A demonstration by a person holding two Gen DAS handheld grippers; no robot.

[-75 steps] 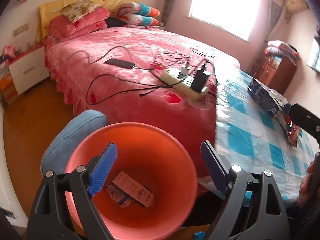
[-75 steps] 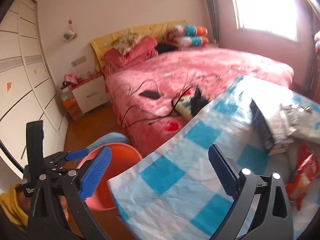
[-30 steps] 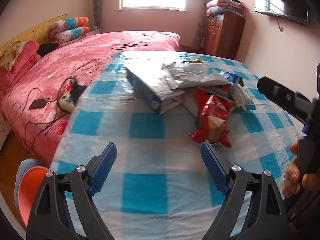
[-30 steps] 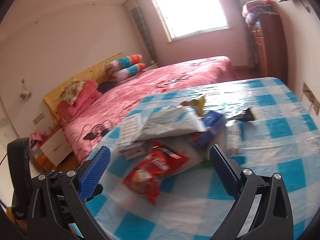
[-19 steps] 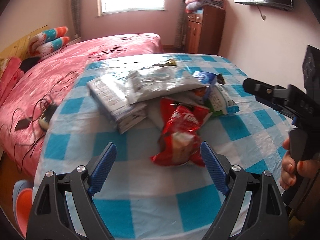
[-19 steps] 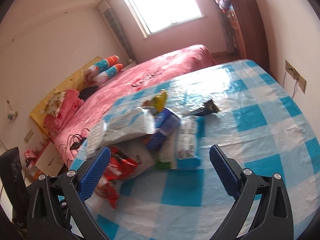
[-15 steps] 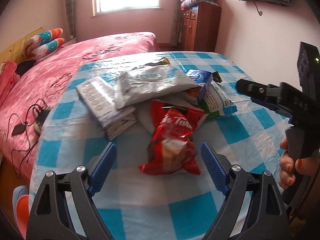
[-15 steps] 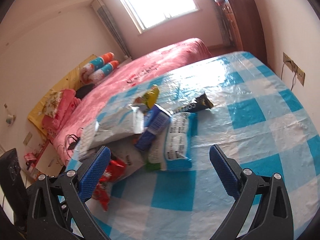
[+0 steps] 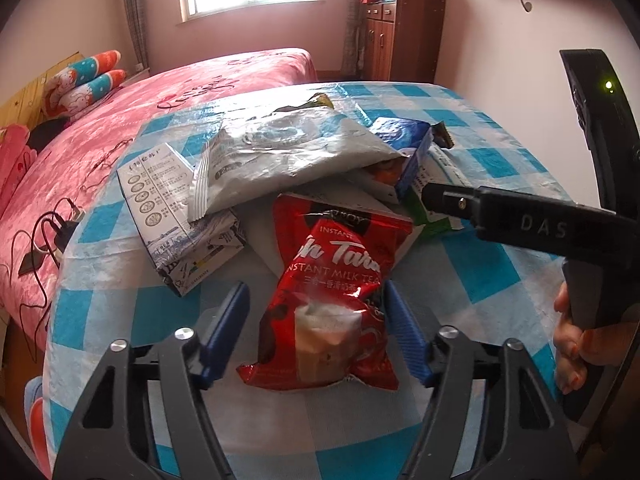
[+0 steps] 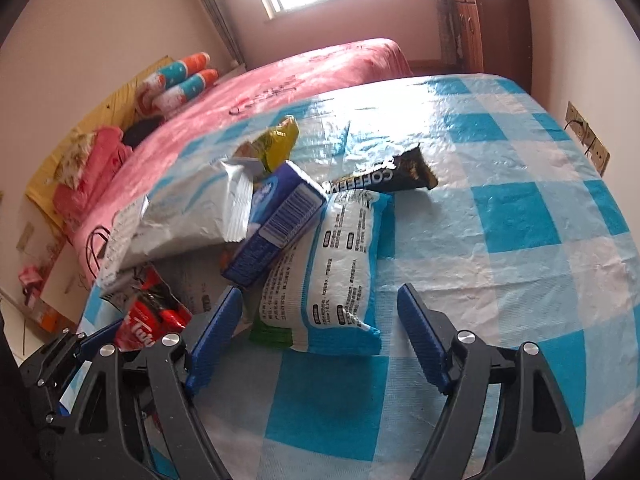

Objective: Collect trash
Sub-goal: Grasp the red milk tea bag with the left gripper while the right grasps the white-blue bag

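Note:
A pile of trash lies on the blue-checked table [image 9: 492,272]. A red milk tea packet [image 9: 336,300] lies between the open jaws of my left gripper [image 9: 316,336], its lower end level with the blue pads. A silver bag [image 9: 288,156], a flattened printed carton [image 9: 172,208] and a blue box [image 9: 404,140] lie behind it. My right gripper [image 10: 320,336] is open, its jaws on either side of the lower end of a white and blue packet [image 10: 332,264]. The blue box [image 10: 276,220], a black coffee sachet [image 10: 384,180] and a yellow wrapper [image 10: 280,140] lie beyond. The red packet [image 10: 152,320] shows at the left.
A pink bed [image 9: 120,120] with cables and a charger [image 9: 52,240] stands left of the table. A brown cabinet [image 9: 400,36] stands by the far wall. The orange bin's edge [image 9: 36,416] shows low on the left. The right gripper's body [image 9: 532,228] reaches in over the table's right side.
Both grippers swung from the orange bin to the table and moved in on the trash pile. The left one now straddles the red packet, the right one the white and blue packet.

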